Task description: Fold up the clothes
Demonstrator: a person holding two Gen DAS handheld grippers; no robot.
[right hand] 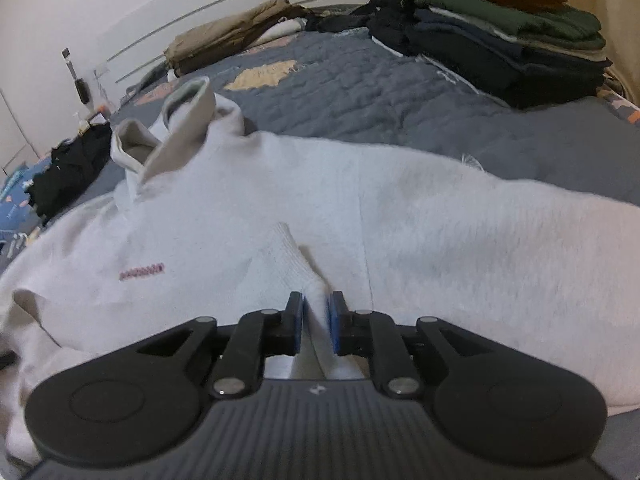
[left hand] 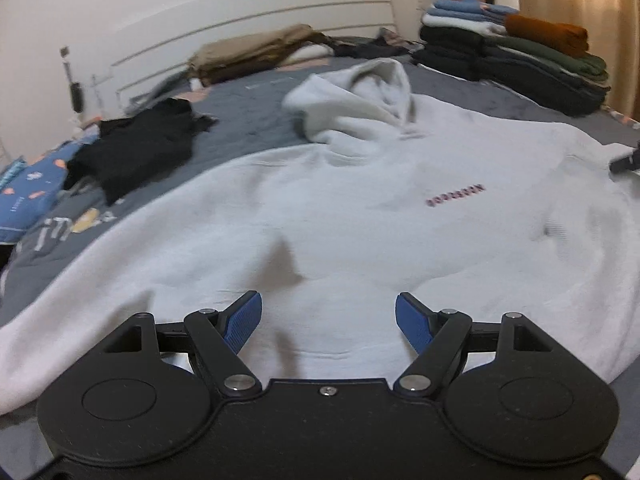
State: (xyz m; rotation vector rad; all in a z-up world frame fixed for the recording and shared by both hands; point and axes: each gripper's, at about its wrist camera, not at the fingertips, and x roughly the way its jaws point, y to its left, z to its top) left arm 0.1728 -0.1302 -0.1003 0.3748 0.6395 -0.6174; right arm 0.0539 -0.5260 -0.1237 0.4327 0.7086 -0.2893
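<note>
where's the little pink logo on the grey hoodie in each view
Left wrist: pink logo right of centre, beyond the open left gripper.
Right wrist: pink logo at left, beside the right gripper pinching a fold of the hoodie.
Shared landmark: stack of folded clothes, upper right.

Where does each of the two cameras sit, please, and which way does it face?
Left wrist: on the left gripper, fingers open, low over the white hoodie, facing its hood and the headboard.
Right wrist: on the right gripper, fingers shut on a ribbed fold of the hoodie, facing up the bed.
Shared: the hoodie, the folded clothes stack, the black garment and the grey quilt.
</note>
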